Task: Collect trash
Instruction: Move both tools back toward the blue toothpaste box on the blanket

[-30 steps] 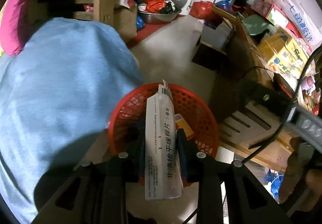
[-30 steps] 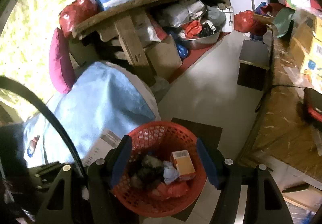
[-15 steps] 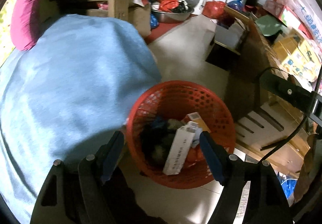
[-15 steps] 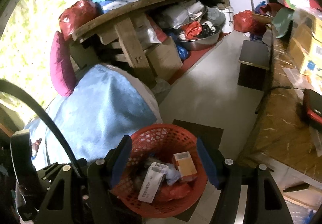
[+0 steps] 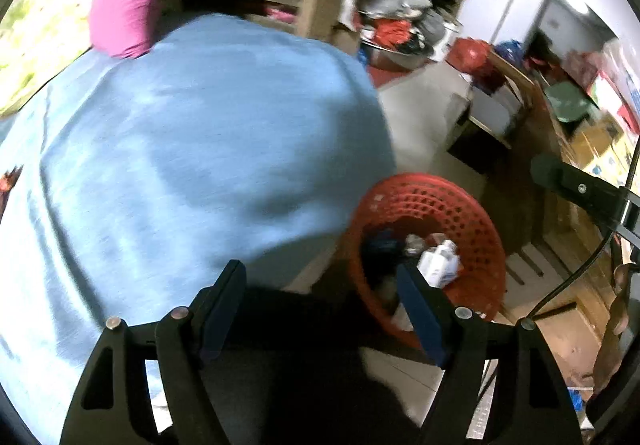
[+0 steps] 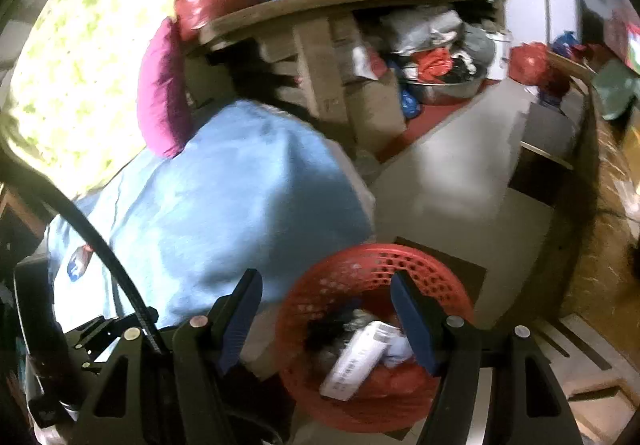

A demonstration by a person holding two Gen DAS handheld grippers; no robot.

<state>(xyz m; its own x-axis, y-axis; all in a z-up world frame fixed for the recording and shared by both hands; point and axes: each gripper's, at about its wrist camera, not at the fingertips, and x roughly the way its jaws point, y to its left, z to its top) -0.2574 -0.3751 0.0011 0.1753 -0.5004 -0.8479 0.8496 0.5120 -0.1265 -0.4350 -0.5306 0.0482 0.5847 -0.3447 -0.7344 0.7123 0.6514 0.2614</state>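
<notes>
Our left claw and right claw both gape empty. The white carton lies in the red basket on the floor, beside the blue-covered bed; further trash, if any, remains unseen.

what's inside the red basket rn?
In the red basket: a white printed box lying tilted on top, pale crumpled wrapping beside it, dark scraps and red plastic underneath. The right gripper finger covers part of it; the bottom is buried.
</notes>
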